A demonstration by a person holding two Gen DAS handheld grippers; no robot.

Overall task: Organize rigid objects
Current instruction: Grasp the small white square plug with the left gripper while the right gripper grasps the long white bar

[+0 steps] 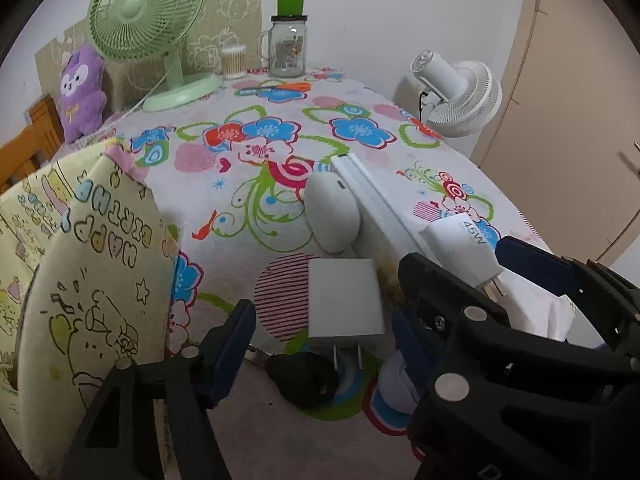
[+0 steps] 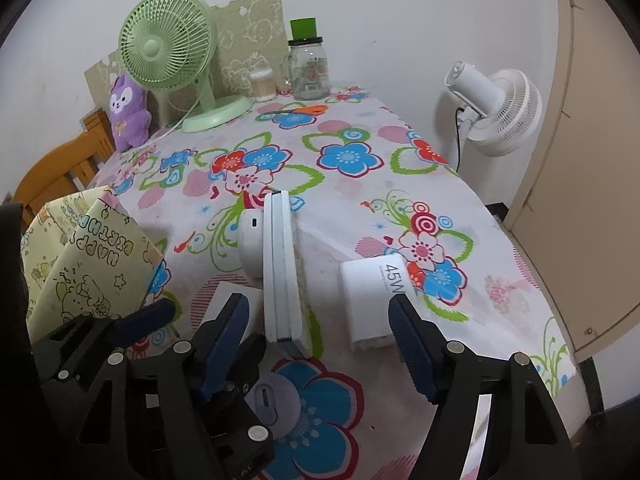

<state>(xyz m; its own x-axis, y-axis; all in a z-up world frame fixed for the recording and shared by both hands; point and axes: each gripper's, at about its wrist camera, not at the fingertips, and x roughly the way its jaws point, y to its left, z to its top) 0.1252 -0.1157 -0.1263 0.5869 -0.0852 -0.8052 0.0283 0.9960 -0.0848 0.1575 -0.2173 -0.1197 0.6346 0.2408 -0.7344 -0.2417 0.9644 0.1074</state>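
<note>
On the flowered tablecloth lie a white plug adapter (image 1: pixel 346 300), a white 45W charger (image 1: pixel 464 250) (image 2: pixel 376 296), a long white flat case (image 1: pixel 380 204) (image 2: pixel 280 272), a white oval earbud case (image 1: pixel 332 212) (image 2: pixel 252 244), a black object (image 1: pixel 304 378) and a pale lilac earbud case (image 2: pixel 272 404). My left gripper (image 1: pixel 324 336) is open, its fingers either side of the plug adapter. My right gripper (image 2: pixel 320 344) is open, low over the table, with the near end of the flat case and the 45W charger between its fingers.
A yellow "Happy Birthday" box (image 1: pixel 80 264) (image 2: pixel 88 256) stands at the left. At the back are a green desk fan (image 1: pixel 148 28), a purple plush (image 1: pixel 80 88), a cotton swab tub (image 1: pixel 234 62) and a glass jar (image 1: pixel 286 48). A white fan (image 2: pixel 496 112) stands beyond the table's right edge.
</note>
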